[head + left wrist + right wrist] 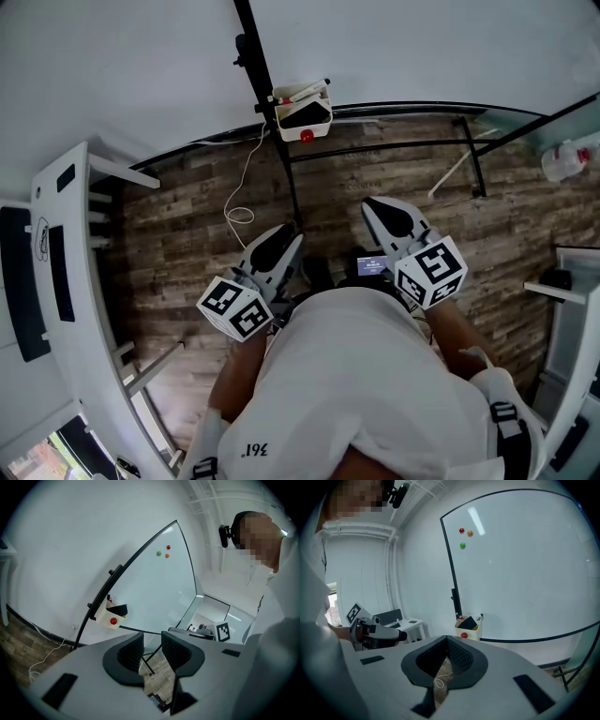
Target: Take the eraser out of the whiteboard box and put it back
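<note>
The white whiteboard box [302, 111] hangs at the lower left corner of the whiteboard [525, 564]. A black eraser [469, 622] sits tilted inside it, and a red magnet is on its front. In the left gripper view the box [111, 613] with the eraser [118, 609] lies well ahead and to the left. Both grippers are held close to the person's body, far from the box. My left gripper [152, 646] stands open with a narrow empty gap between its pads. The right gripper [446, 641] is shut with nothing in it.
Three small magnets [462, 545] stick high on the board. The board's black stand legs [469, 159] and a white cable [239, 214] lie on the wooden floor. White furniture [56, 281] stands at the left, and a plastic bottle [565, 161] at the right.
</note>
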`<state>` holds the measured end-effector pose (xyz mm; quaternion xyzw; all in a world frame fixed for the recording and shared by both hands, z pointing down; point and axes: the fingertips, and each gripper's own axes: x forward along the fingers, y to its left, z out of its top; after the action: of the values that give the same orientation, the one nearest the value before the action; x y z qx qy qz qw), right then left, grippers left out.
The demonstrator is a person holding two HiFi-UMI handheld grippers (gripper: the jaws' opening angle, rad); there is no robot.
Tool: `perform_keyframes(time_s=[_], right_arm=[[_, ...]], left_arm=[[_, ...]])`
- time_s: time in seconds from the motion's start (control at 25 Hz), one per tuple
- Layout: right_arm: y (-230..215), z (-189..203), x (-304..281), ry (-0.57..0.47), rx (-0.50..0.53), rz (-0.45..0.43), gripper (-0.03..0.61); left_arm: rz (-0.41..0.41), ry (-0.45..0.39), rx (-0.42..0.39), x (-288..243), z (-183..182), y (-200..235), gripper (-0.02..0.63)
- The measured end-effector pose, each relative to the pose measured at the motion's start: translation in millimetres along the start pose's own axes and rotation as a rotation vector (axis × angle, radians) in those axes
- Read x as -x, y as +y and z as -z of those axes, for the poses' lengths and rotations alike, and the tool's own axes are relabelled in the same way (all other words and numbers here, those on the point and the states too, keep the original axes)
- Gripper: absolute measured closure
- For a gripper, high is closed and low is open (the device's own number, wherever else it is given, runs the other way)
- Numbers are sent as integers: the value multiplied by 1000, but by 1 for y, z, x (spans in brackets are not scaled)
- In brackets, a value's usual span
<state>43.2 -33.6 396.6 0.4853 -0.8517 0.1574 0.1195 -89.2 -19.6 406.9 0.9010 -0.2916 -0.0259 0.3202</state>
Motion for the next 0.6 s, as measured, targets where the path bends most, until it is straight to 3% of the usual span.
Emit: perform_keyframes(time_s=[0.6], right_arm=[[-59, -12, 21, -22, 16, 37, 554]], left_arm=[[0, 26, -21, -50, -1, -23, 489]])
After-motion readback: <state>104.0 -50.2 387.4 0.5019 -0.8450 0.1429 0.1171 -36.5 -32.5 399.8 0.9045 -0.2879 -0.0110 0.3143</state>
